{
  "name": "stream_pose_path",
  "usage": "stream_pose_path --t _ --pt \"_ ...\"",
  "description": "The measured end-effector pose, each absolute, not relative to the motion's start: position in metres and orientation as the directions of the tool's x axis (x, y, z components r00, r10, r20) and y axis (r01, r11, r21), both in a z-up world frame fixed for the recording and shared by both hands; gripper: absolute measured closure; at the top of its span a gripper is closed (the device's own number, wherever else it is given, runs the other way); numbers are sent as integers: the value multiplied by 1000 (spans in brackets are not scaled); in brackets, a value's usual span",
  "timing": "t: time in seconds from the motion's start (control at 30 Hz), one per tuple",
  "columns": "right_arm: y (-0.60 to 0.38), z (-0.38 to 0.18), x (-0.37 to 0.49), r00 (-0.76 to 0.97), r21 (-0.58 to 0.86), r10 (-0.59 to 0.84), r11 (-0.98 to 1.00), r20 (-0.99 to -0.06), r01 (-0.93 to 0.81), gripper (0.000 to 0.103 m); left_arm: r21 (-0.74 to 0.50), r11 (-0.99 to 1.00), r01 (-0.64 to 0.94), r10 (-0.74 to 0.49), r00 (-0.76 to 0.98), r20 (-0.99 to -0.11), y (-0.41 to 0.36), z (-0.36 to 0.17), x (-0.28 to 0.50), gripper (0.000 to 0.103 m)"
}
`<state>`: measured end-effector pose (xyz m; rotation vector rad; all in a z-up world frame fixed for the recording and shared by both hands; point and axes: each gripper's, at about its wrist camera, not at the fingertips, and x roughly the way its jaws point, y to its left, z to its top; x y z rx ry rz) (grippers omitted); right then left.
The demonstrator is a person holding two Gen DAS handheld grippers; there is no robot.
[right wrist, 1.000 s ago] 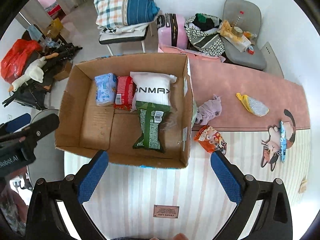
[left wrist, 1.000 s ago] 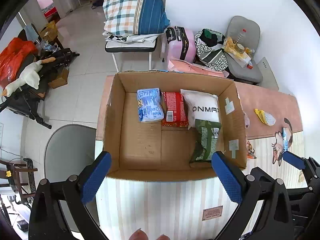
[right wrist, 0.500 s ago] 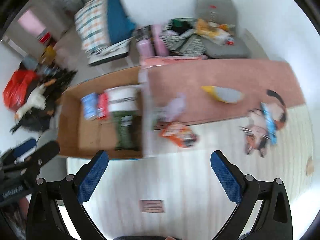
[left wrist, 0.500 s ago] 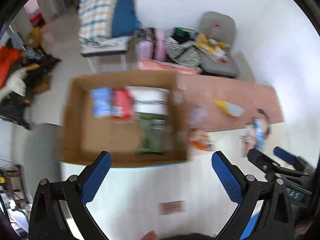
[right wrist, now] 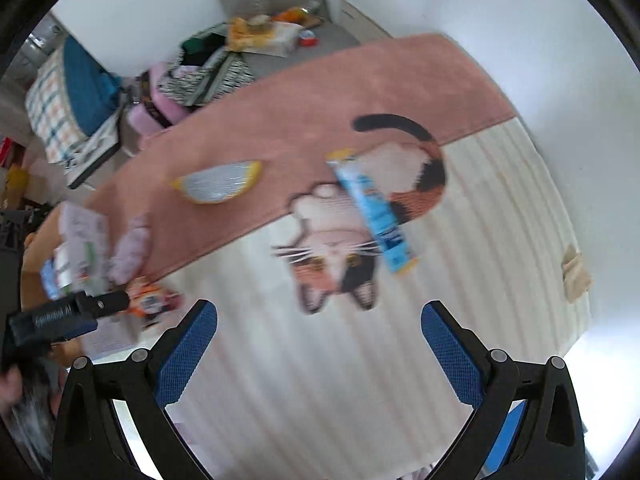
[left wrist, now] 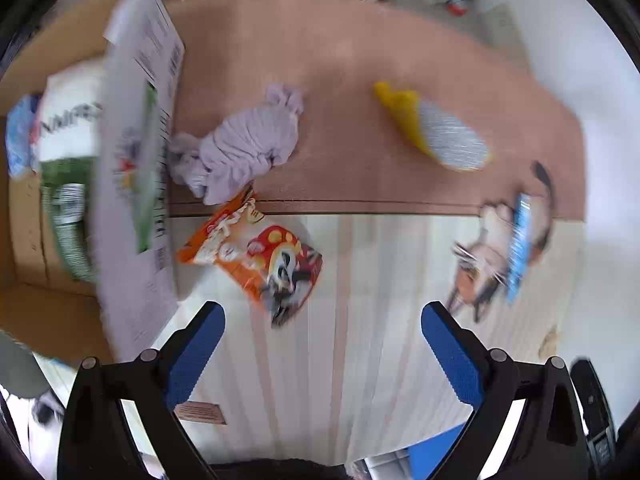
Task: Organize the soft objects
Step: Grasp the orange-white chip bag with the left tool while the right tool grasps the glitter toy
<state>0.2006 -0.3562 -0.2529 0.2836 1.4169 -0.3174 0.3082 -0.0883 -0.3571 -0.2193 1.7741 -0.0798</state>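
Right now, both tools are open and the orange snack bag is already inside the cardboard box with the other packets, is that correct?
Not quite: the orange snack bag lies on the mat outside the cardboard box, as the left wrist view shows. Both the left tool and right tool are open.

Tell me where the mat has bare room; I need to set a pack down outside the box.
Free: the striped cream area between the orange snack pack and the cat picture. Crowded: beside the cardboard box, where the lilac cloth touches the pack.

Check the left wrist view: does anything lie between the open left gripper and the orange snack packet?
Nothing visible does. The left gripper hangs open, and only bare striped mat separates it from the orange snack packet.
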Motion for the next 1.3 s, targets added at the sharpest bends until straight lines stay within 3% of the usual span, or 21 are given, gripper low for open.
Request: stream_pose_path --t 0.17,0.37,0.53,0.77,0.9,1.0,1.03,1.1,1.3 --pt "-399 -292 215 71 -10 -41 920 -997 392 0 -61 988 -143 -97 -265 -959 -92 -401 322 2" --pt "-417 -326 244 40 16 2 932 -999 362 0 -3 974 -227 -78 -322 -944 -87 -431 327 2" --pt "-359 -337 299 52 110 106 990 -993 85 0 1 964 -266 -81 -299 -951 -81 -432 330 2" --pt "-269 -380 386 -12 12 9 946 -1000 -325 0 -20 953 -303 -104 -264 -959 -62 -429 327 3" --pt "-239 -411 413 -69 4 -30 897 -997 -441 4 0 966 -259 -63 -234 -970 -47 -420 328 23" --pt "-229 -433 423 -142 52 -13 893 -990 -447 12 6 978 -208 -39 -212 -976 -46 -414 327 45" --pt "-229 -439 425 -159 57 -15 895 -987 -443 15 3 980 -200 -40 -209 -977 -44 -413 326 57" --pt "-230 -448 425 -167 38 -39 901 -985 -432 27 -32 981 -192 -73 -207 -976 -41 -411 324 61" --pt "-257 -450 416 -230 57 -11 956 -973 -289 39 -50 993 -111 -70 -187 -980 -47 -408 313 68"
